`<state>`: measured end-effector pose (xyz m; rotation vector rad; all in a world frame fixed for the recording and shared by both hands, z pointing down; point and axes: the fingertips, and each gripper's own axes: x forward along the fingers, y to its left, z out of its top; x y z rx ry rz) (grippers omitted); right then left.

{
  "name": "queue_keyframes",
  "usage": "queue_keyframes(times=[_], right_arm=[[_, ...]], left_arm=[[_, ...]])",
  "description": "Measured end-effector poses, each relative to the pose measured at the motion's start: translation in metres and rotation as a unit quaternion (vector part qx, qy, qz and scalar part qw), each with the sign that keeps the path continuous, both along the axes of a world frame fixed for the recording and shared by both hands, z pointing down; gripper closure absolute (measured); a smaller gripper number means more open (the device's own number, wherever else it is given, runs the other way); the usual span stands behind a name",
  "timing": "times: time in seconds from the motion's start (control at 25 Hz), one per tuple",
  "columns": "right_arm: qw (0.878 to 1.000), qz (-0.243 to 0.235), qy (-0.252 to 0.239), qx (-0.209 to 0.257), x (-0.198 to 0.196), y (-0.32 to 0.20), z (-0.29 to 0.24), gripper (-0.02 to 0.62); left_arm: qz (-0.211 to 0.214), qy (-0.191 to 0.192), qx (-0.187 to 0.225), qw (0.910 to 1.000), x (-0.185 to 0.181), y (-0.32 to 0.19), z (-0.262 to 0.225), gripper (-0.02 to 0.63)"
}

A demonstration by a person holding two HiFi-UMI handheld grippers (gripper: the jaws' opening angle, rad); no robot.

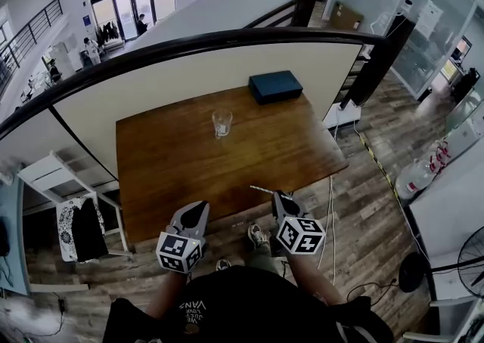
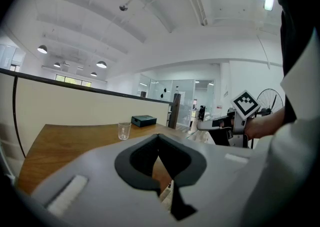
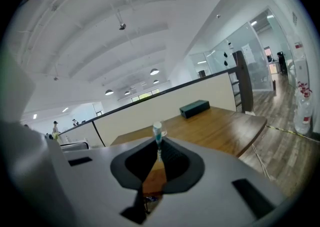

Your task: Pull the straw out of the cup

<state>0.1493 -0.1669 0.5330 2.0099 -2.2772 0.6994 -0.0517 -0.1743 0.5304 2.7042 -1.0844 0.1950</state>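
Note:
A clear glass cup (image 1: 221,123) stands empty on the wooden table (image 1: 174,168), towards its far side; the left gripper view also shows the cup (image 2: 124,131). My right gripper (image 1: 278,195) hovers at the table's near edge, shut on a thin striped straw (image 1: 261,190) that sticks out to the left. In the right gripper view the white and teal straw (image 3: 158,135) pokes up between the closed jaws of the right gripper (image 3: 159,145). My left gripper (image 1: 203,206) is off the near edge, shut and holding nothing; its own view shows the left gripper (image 2: 159,139) with jaws together.
A dark blue box (image 1: 275,85) lies at the table's far right corner. A curved black railing (image 1: 189,45) tops a wall behind the table. A white rack with patterned cloth (image 1: 76,224) stands at the left. Water bottles (image 1: 417,177) and cables lie on the floor at the right.

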Motion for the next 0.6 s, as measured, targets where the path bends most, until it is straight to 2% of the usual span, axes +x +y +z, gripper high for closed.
queue_keyframes(times=[0.6], right_arm=[[1.0,-0.009,-0.005,0.002,-0.0057,-0.0072,-0.0022,0.563]], left_arm=[[0.002,-0.002,-0.005,1.0,-0.0007,-0.0049,-0.0003,0.594]])
